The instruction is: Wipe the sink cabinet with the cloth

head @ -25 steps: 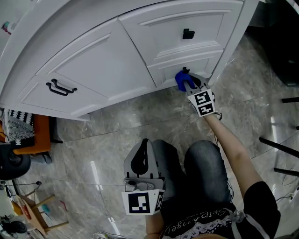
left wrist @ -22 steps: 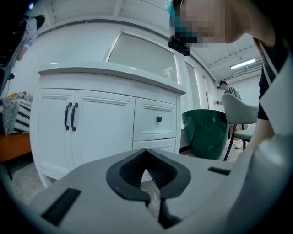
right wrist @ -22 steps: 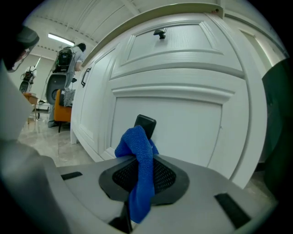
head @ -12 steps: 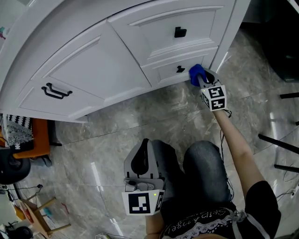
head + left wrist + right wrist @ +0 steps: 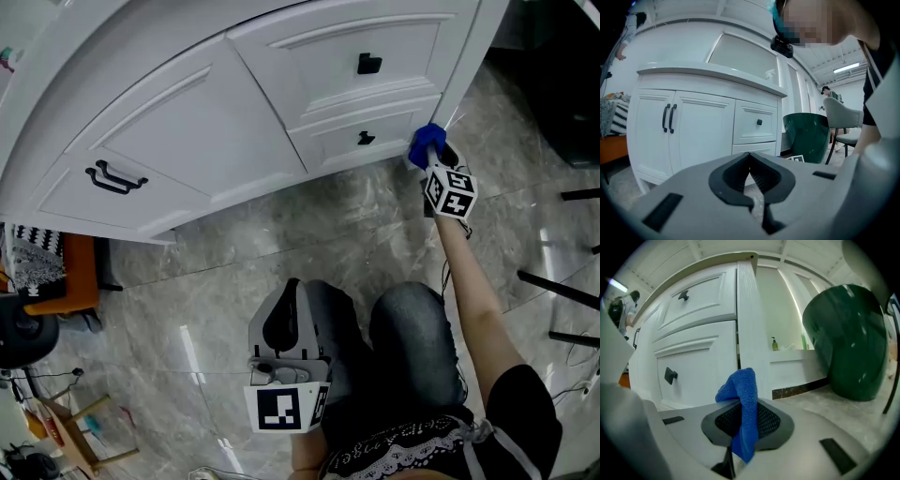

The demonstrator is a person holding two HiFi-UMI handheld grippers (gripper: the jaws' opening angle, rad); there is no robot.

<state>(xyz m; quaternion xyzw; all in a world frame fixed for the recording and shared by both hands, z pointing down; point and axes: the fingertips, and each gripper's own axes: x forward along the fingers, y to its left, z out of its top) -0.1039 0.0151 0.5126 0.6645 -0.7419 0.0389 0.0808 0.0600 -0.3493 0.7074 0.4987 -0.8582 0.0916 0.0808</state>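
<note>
The right gripper (image 5: 433, 161), clamped on the cloth (image 5: 427, 141), holds it at the cabinet's (image 5: 197, 122) corner post, upper right of the head view. The left gripper (image 5: 284, 323) idles at lower centre, jaws together on nothing. Only a thin fold looks pinched, so hard rubbing might tug it free.

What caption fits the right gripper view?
Right gripper clamps the blue cloth beside the white cabinet corner.

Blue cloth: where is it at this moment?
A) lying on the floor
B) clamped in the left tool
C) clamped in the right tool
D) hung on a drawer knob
C: the right gripper view shows the blue cloth pinched between the jaws of the right tool, close to the sink cabinet.
</note>
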